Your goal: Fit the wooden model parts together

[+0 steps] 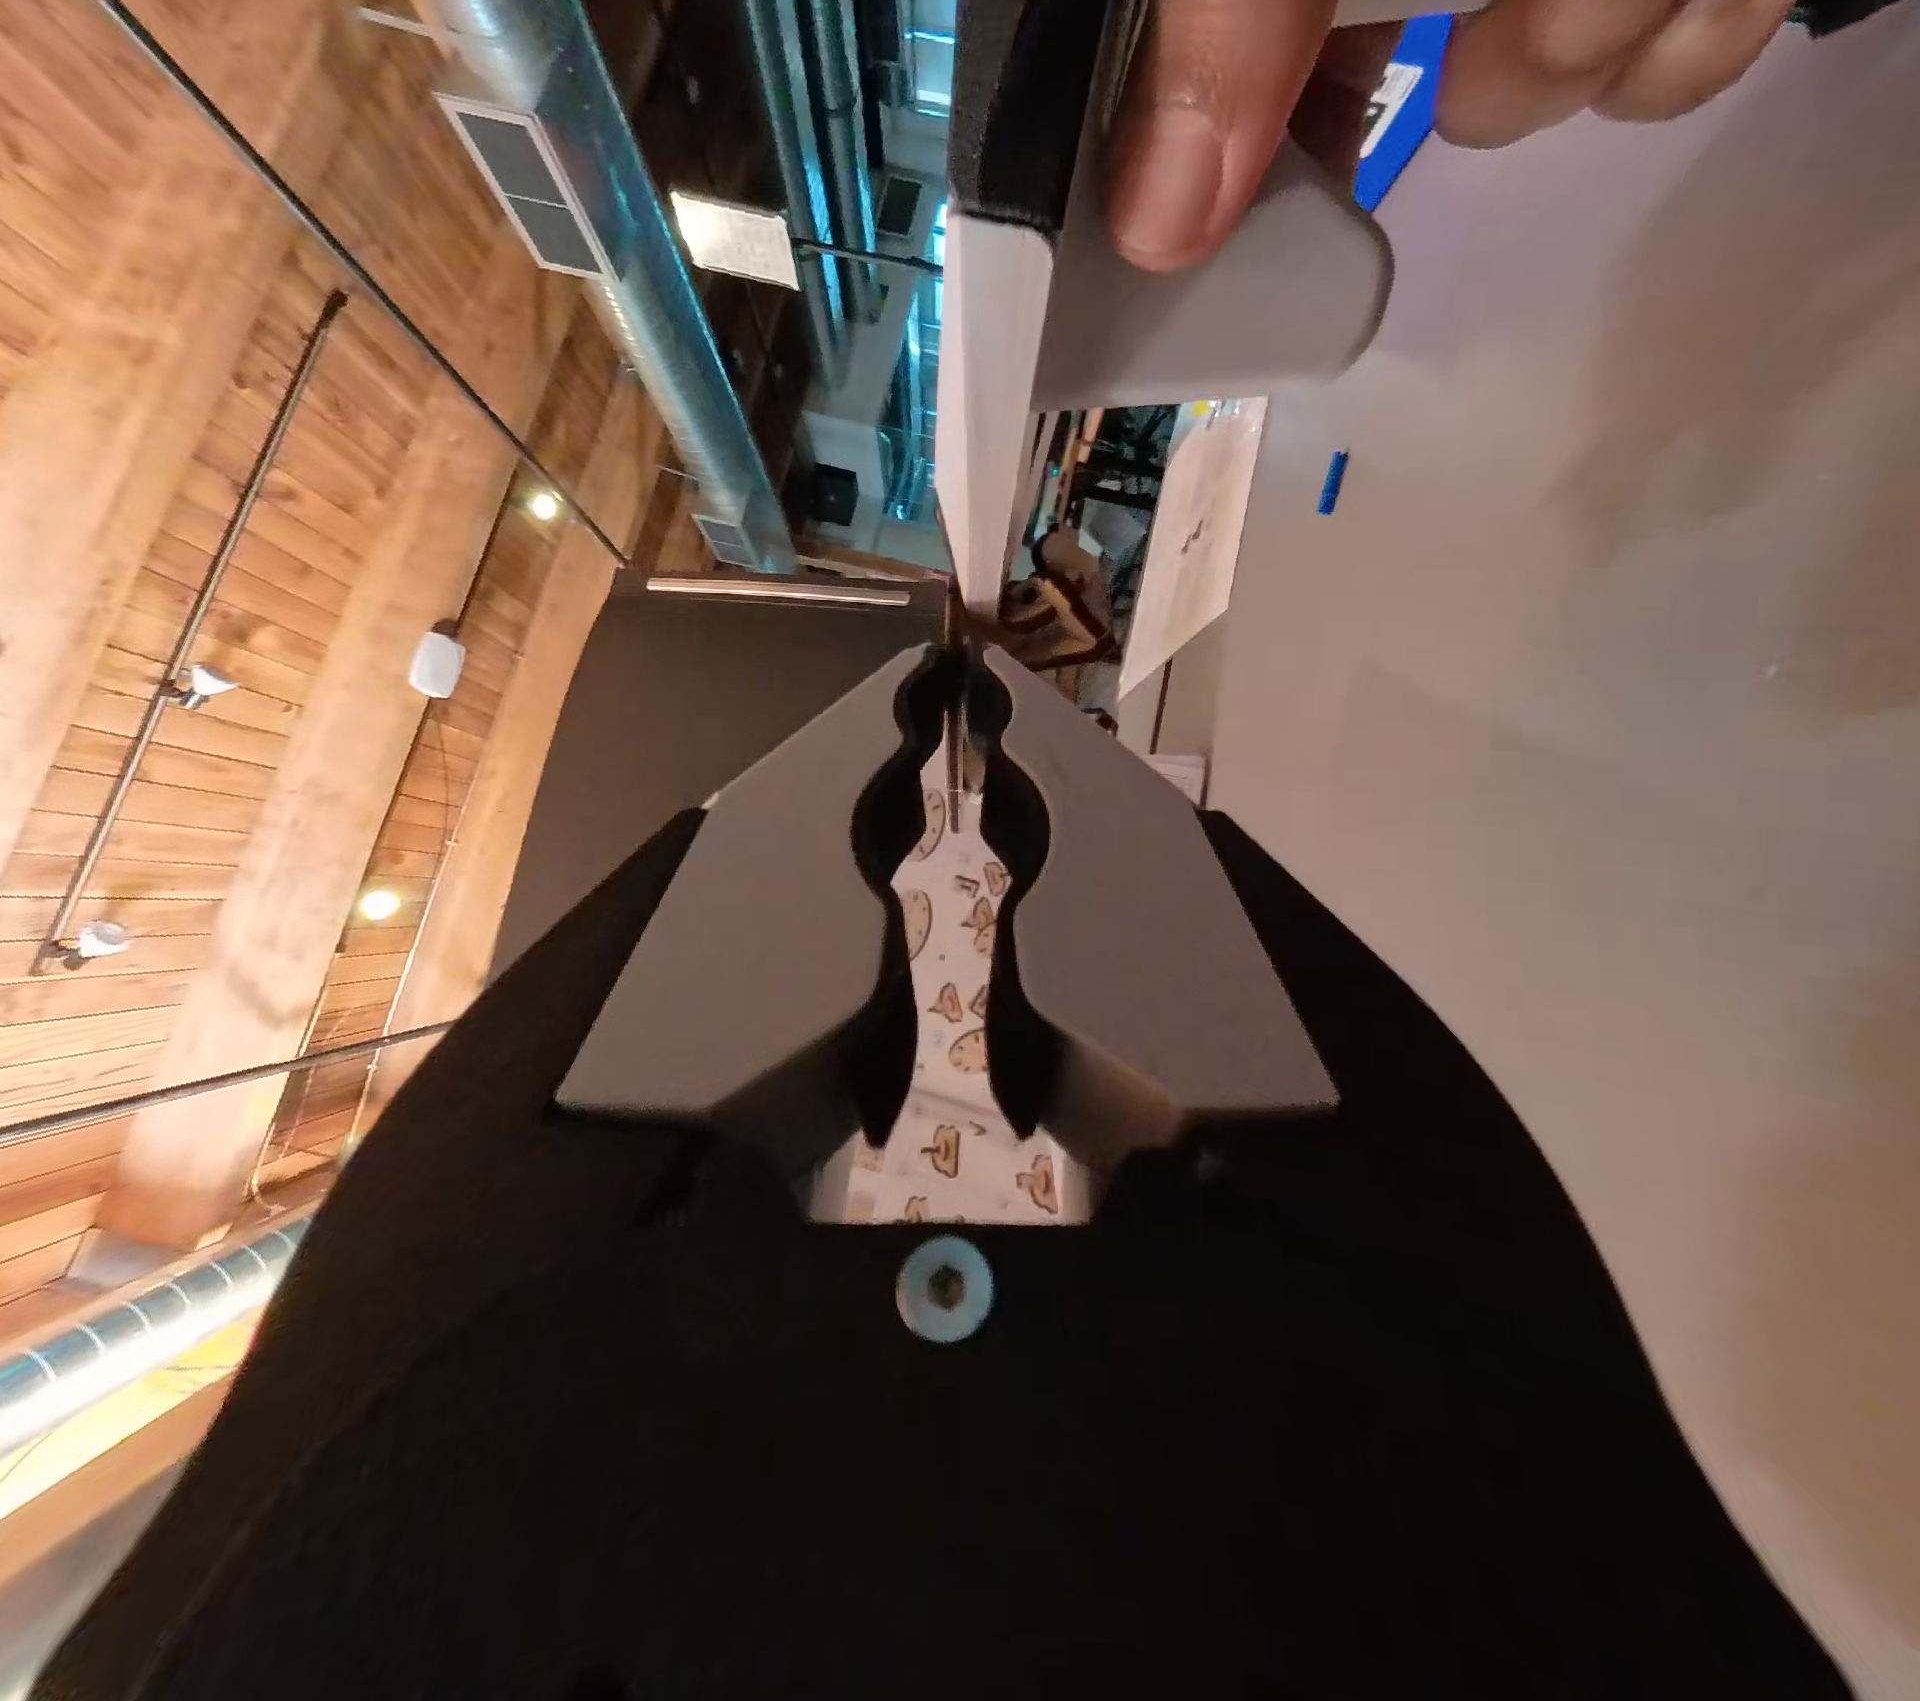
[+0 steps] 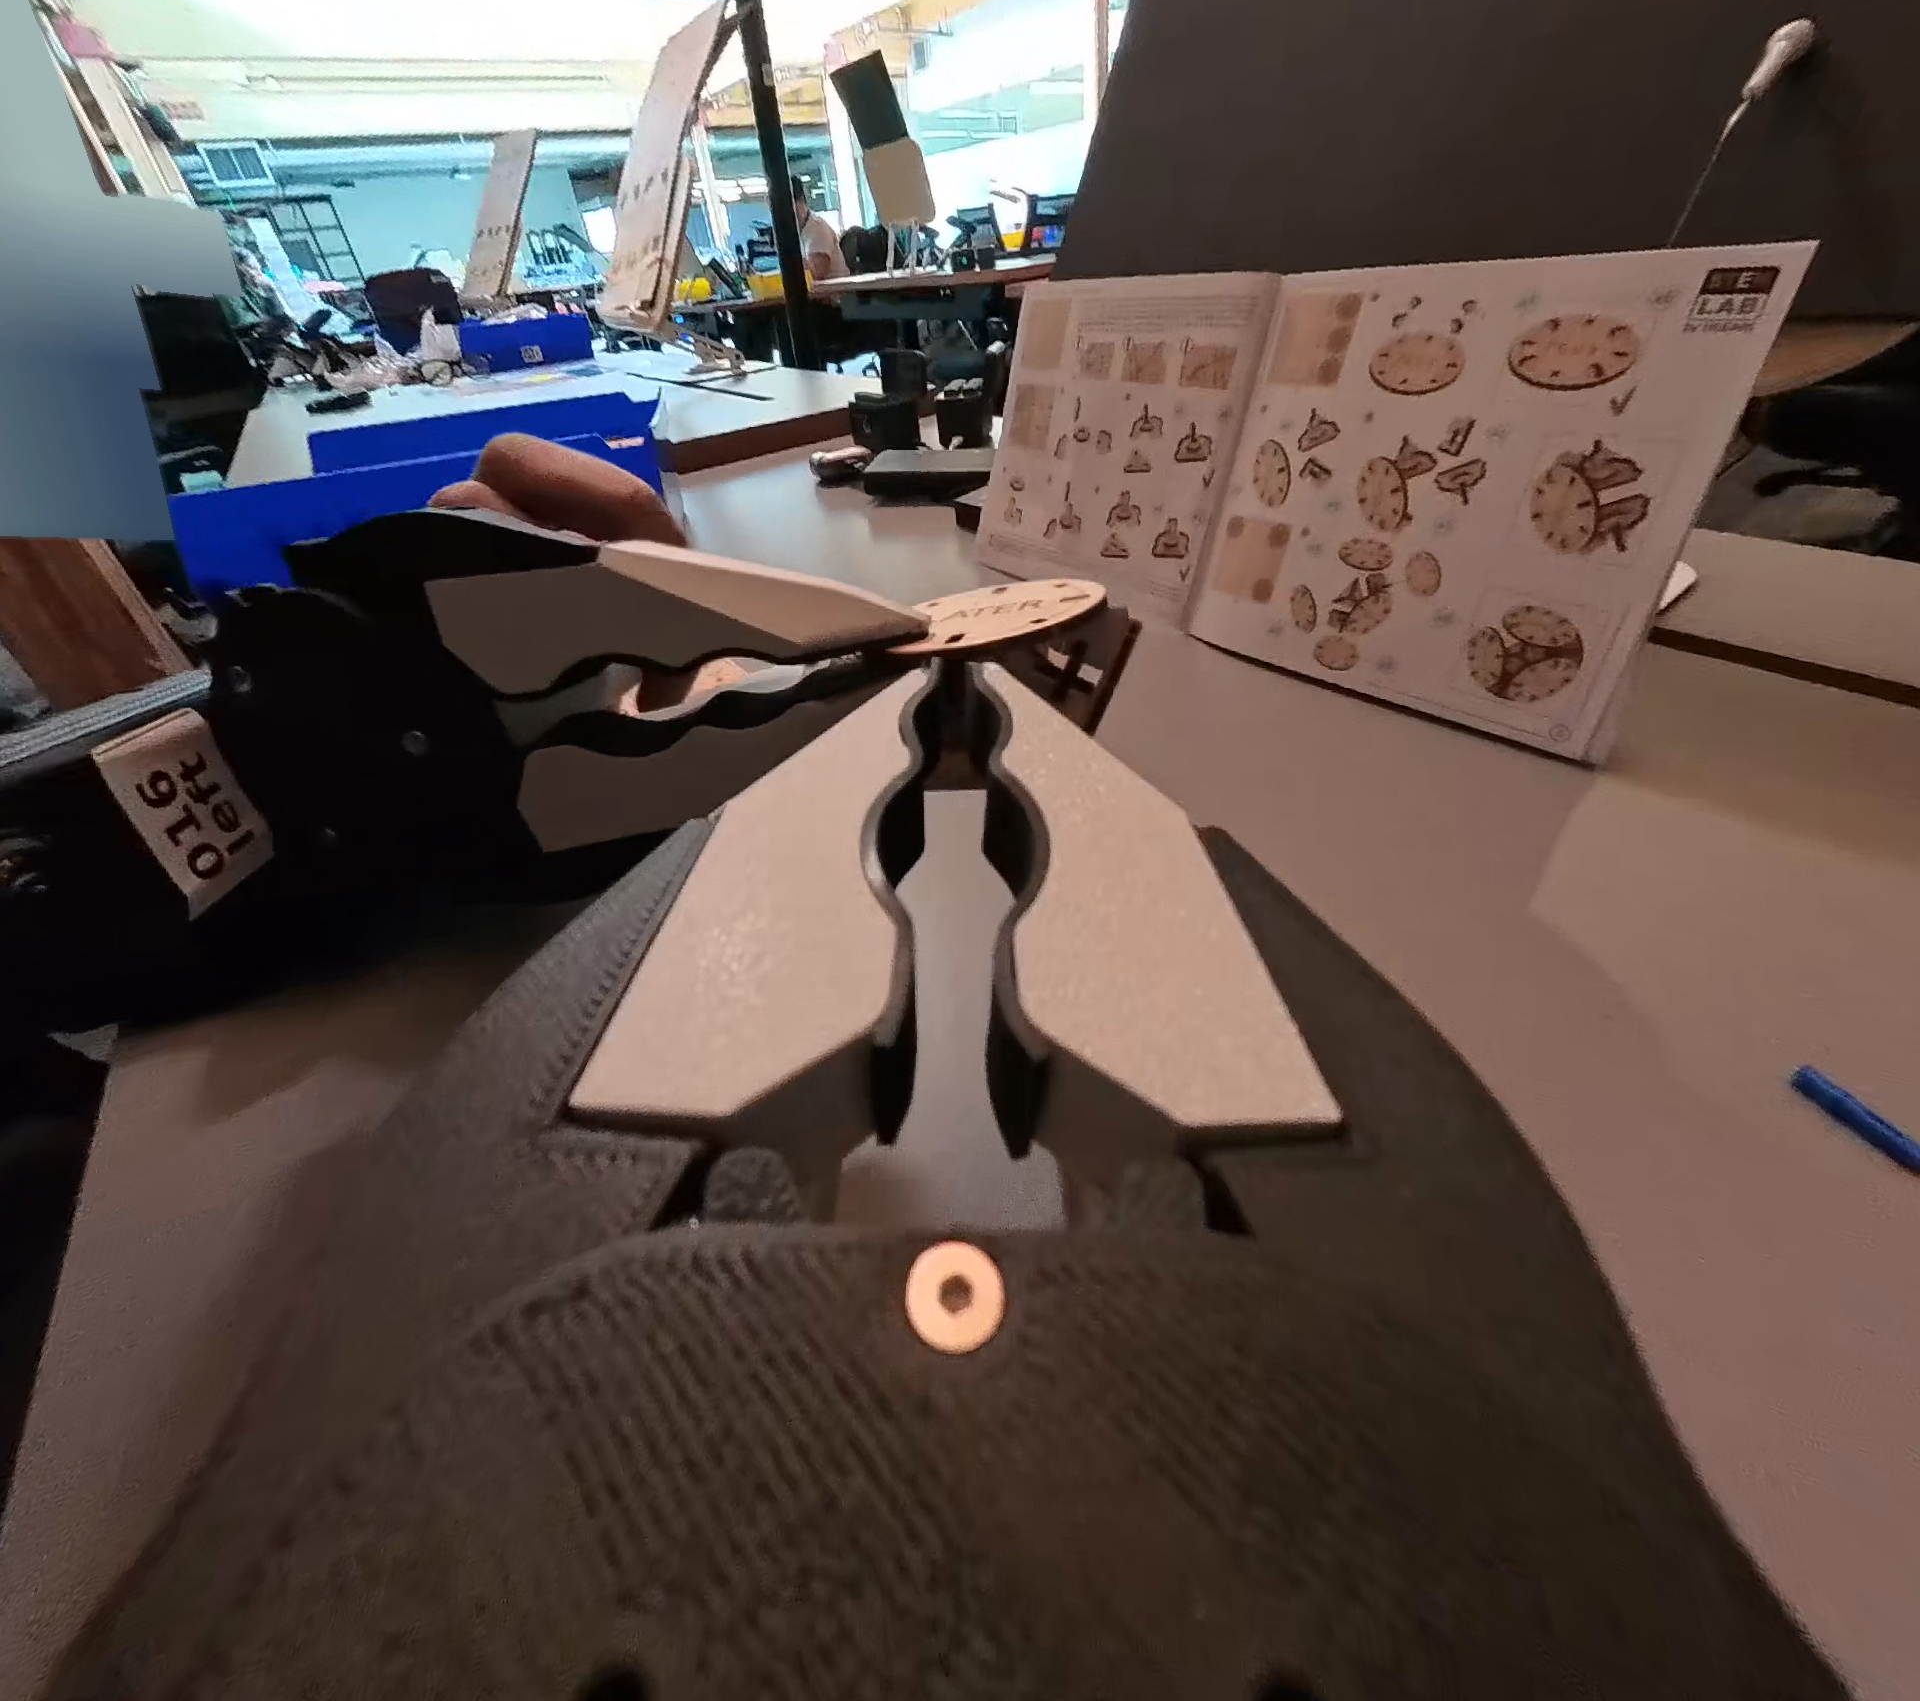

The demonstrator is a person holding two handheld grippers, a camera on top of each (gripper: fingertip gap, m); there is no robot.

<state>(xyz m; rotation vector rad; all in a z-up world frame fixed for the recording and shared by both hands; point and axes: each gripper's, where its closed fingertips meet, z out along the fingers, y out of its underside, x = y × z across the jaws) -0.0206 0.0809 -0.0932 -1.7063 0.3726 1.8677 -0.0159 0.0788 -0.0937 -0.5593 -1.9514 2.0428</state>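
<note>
My left gripper [image 1: 956,664] is turned on its side and shut on the rim of a thin round wooden disc [image 2: 1023,612], which shows edge-on between its pads [image 1: 952,737]. In the right wrist view the left gripper [image 2: 894,645] reaches in from the left and holds the disc flat above the table. My right gripper [image 2: 958,687] is shut on a thin dark wooden piece [image 2: 961,721] that stands upright right under the disc. The right gripper [image 1: 977,508], with a hand on it, comes in from the top of the left wrist view.
An open instruction booklet [image 2: 1403,488] leans against a black board [image 2: 1507,41] on the grey table [image 2: 1351,872]. A dark slotted wooden part [image 2: 1096,664] lies just behind the disc. A blue pen [image 2: 1860,1121] lies at the right, and blue bins [image 2: 416,467] stand at the far left.
</note>
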